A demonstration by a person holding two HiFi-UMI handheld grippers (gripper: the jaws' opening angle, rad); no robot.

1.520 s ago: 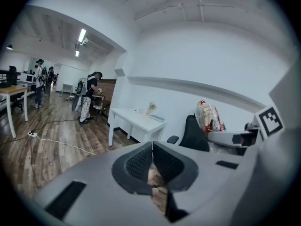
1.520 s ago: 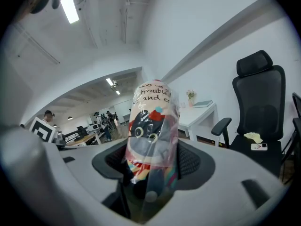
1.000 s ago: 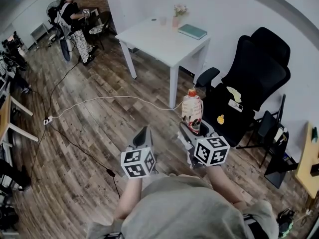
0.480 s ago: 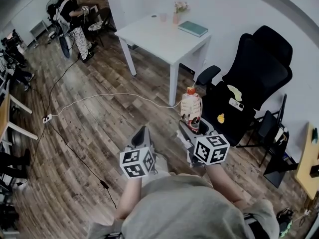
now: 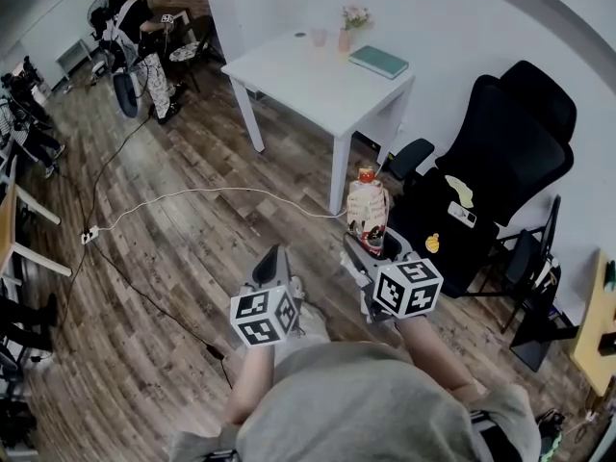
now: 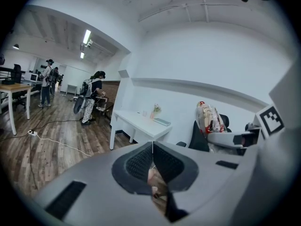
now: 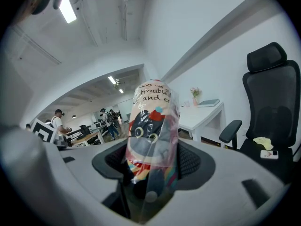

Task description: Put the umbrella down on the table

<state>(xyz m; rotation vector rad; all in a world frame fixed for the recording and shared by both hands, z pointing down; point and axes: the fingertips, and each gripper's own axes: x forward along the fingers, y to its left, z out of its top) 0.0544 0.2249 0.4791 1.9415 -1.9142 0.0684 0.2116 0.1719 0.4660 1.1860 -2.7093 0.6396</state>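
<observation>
Umbrella upright in the right gripper, well apart from the table

The umbrella (image 7: 153,135) is folded into a short, thick roll. It sits in a glossy clear sleeve with a cartoon print and has a red cap on top. It stands upright between the jaws of the right gripper (image 7: 153,166), whose dark ribbed pads press on its lower part from both sides. Its bottom end is hidden behind the grey jaws, and the black lettering near its top is partly cut off by the curve of the sleeve.

The left gripper (image 6: 152,161), just beside the right one, has its jaws together. The ribbed pads meet in one thin line with nothing between them.

The table (image 5: 318,85) is white, smooth and square, with straight legs. It stands ahead of both grippers, well apart from them, on a wooden plank floor (image 5: 192,248). A flat green book (image 5: 378,61) and a small pink vase (image 5: 343,38) lie on its far side. The flowers in the vase are too small to make out. To the right of the right gripper stands a black padded office chair (image 5: 500,152).
</observation>
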